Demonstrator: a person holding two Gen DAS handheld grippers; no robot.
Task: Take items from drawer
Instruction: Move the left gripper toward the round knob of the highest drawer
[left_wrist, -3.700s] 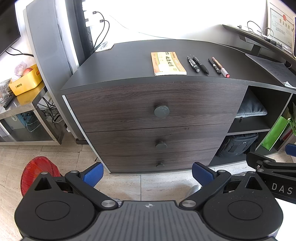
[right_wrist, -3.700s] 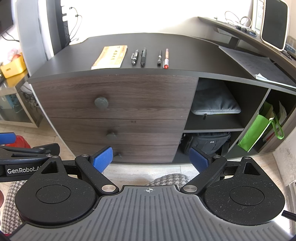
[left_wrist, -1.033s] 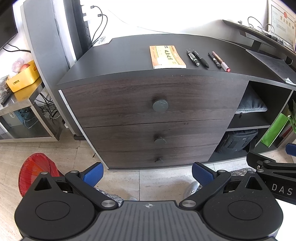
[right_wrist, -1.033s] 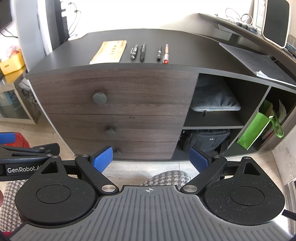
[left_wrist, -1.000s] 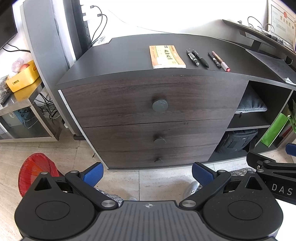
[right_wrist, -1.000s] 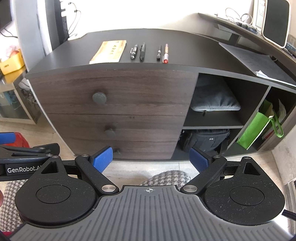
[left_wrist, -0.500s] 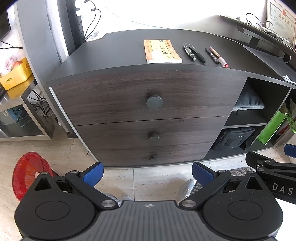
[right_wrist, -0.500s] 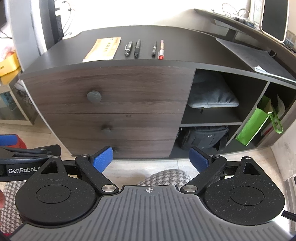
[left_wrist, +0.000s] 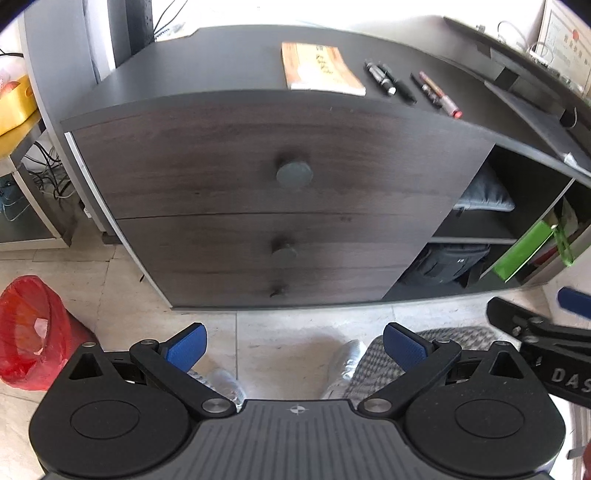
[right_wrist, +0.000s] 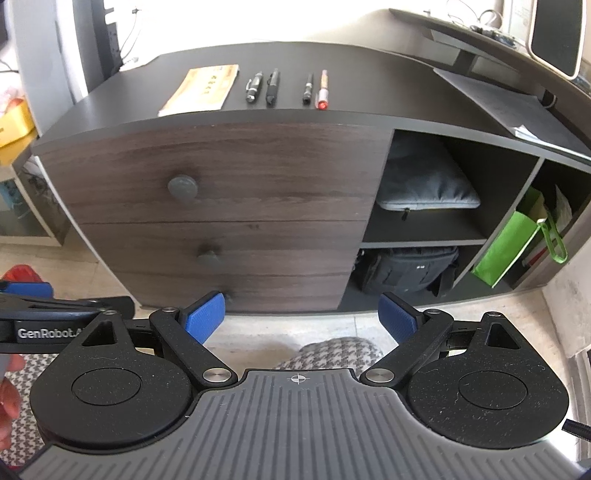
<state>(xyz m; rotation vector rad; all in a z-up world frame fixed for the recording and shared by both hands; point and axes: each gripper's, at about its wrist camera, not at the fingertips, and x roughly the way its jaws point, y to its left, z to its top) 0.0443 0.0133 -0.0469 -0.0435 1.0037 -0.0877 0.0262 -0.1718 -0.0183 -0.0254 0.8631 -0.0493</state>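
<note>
1. A dark wood-grain cabinet (left_wrist: 258, 162) fills both wrist views, its three drawers all shut; the top drawer (left_wrist: 236, 158) carries a round grey knob (left_wrist: 294, 174) at the middle of its front, with smaller knobs on the two drawers below.

2. The left gripper (left_wrist: 293, 341) hangs low in front of the cabinet with its blue pads (left_wrist: 185, 342) spread wide and nothing between them; the top knob sits above and ahead of it, well apart, nearly on its centre line.

3. The right gripper (right_wrist: 301, 314) is likewise spread and empty, facing the boundary between the drawers and the open shelves; from here the top knob (right_wrist: 182, 187) lies up and to the left, well apart.

4. The knob looks rigid and smooth, a short disc on a stem; the likely hold is across its rim, pads on opposite sides, seated behind the disc so a straight pull does not slip off.

5. The drawer front is broad, so it probably slides with some weight and wants an even, level pull rather than a yank.

6. What lies inside cannot be seen; nothing has yet been taken out.

7. On the cabinet top near its front edge lie an orange booklet (left_wrist: 319, 70) and, to its right, a row of pens (left_wrist: 388, 82), the last a red-tipped marker (left_wrist: 441, 96).
</note>
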